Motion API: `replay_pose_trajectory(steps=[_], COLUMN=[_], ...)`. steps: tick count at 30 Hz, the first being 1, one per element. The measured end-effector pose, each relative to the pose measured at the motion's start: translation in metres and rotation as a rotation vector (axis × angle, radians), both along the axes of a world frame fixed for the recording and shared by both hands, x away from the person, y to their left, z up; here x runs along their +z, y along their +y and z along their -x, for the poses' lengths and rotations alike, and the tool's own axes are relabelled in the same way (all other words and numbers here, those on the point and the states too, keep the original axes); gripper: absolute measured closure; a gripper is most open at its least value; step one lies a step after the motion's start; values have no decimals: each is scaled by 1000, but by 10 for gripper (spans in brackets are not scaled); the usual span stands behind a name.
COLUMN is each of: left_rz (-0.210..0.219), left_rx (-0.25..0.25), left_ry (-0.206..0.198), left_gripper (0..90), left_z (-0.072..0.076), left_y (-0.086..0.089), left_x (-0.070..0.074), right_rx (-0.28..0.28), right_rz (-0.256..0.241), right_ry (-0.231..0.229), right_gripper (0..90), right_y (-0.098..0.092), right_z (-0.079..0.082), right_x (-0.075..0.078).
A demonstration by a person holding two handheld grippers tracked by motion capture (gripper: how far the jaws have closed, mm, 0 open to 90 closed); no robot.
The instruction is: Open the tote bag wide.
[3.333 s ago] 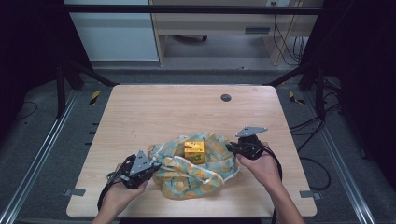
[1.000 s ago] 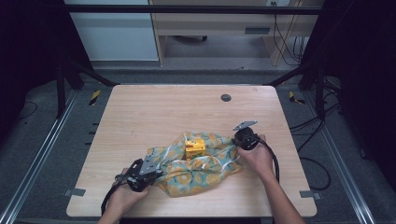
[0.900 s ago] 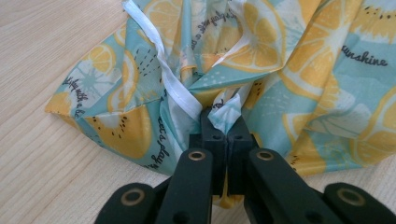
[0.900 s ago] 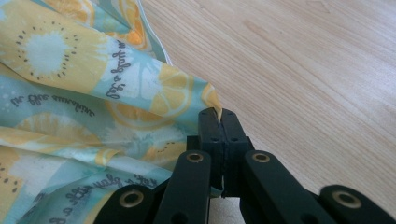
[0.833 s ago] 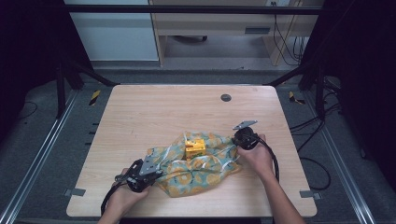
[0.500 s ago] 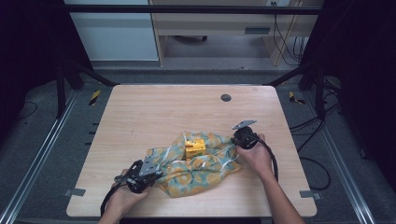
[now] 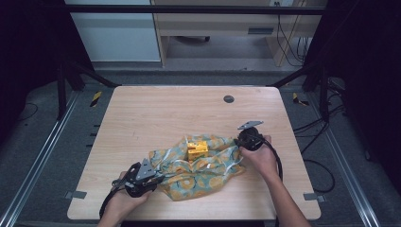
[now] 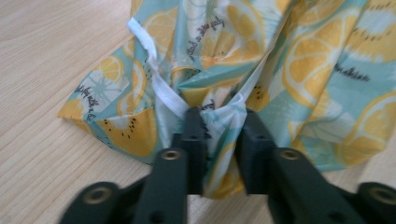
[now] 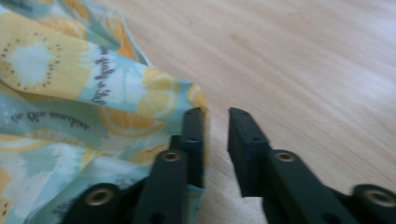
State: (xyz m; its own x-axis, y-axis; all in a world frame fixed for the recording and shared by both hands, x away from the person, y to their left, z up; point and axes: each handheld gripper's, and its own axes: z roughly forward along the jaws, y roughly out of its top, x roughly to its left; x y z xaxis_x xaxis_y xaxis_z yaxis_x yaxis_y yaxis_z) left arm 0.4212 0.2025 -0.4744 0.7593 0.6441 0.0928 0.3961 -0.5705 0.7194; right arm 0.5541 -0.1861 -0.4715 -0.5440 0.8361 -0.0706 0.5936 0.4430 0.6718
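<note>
On the tabletop [image 7: 156,118], near its front edge, a citrus-print cloth [image 7: 198,170] is spread in a crumpled heap, and a yellow block [image 7: 197,149] is seen resting on the cloth's far-middle part. At the cloth's front-left corner the left tool [image 7: 158,178] is held by the left hand [image 7: 124,198]; in the left gripper view a bunched fold of cloth [image 8: 299,70] with a white hem strip is pinched between the jaws of the left tool [image 8: 219,140], clamped narrow on the fabric. At the cloth's right edge the right tool [image 7: 239,142] is held by the right hand [image 7: 260,158]. In the right gripper view the right tool [image 9: 215,135] is seen with a narrow gap between the jaws; the cloth [image 9: 70,93] edge lies against the outside of one jaw, and bare wood is seen through the gap, so nothing is gripped. Well beyond the cloth, a small dark disc [image 7: 229,99] is set in the tabletop near the far edge.
</note>
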Motion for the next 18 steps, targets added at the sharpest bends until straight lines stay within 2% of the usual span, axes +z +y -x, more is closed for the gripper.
replay_pose_trajectory(steps=[4, 7, 13, 15, 18], left_rz=[27, 51, 76, 80, 108], left_rx=[-2, 7, 9, 1, 1], left_ry=[-20, -16, -37, -50, -59], left_gripper=[554, 439, 291, 260, 222], left_z=[3, 4, 9, 10, 11], left_y=[4, 6, 6, 6, 6], left_x=[5, 8, 14, 17, 24], right_rx=[-27, -32, -39, -43, -43], right_rz=[-22, -30, -69, -91, -104], right_ry=[-42, -74, -125, -137, -158], right_gripper=[561, 433, 302, 280, 269], right_y=[-7, -11, -16, -16, -16], right_z=[6, 11, 20, 22, 25], right_x=[12, 22, 37, 41, 47])
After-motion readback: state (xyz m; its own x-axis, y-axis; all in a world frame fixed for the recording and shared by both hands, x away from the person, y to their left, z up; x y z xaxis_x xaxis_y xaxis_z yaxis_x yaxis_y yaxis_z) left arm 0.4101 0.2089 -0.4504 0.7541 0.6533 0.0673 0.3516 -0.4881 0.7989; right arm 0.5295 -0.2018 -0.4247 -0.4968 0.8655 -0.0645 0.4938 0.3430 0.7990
